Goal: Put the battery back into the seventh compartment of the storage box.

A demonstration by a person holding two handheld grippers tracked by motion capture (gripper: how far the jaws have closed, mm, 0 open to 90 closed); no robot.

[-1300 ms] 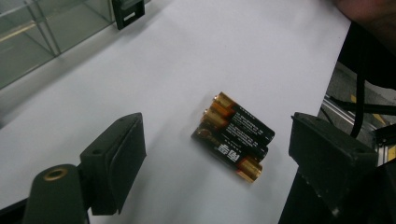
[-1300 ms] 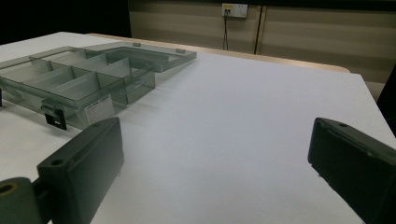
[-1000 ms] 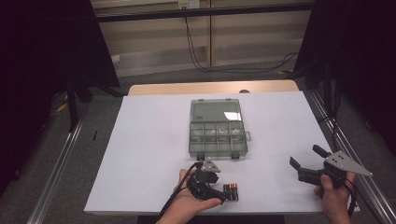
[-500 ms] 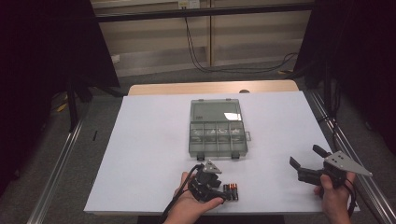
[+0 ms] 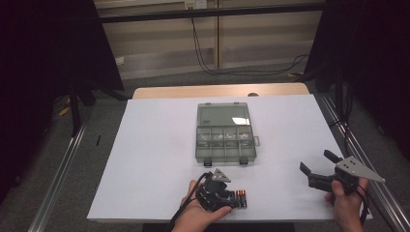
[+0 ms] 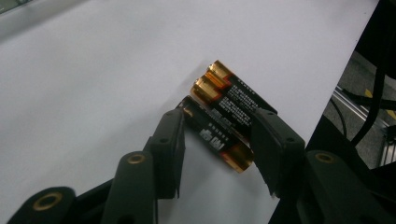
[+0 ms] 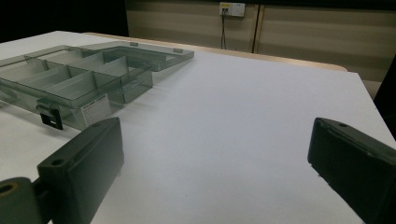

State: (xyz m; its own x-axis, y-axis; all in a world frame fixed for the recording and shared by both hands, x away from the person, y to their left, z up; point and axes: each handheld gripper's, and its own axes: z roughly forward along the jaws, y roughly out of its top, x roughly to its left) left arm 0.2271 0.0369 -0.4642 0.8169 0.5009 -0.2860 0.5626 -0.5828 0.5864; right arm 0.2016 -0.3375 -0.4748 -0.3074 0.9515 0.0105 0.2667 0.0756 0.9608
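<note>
Three black-and-gold batteries [image 6: 229,100] lie side by side near the table's front edge, seen in the high view as batteries [image 5: 241,198]. My left gripper [image 6: 218,151] is open, low over them. Its jaws straddle the nearest battery [image 6: 215,136], which lies diagonally between them, and there is a gap on each side. In the high view the left gripper [image 5: 230,196] sits in a hand at the front centre. My right gripper [image 5: 316,161] hovers at the front right, wide open and holding nothing, shown as the right gripper [image 7: 215,140] in its own view.
A clear grey compartment box [image 5: 225,133] lies open mid-table, its lid folded back; the box [image 7: 79,79] has several dividers. A white sheet [image 5: 159,145] covers the table. Metal rails [image 5: 58,169] run along both sides, and the front edge is close to the batteries.
My left gripper has eased slightly down and toward the batteries. The right gripper has stayed in place.
</note>
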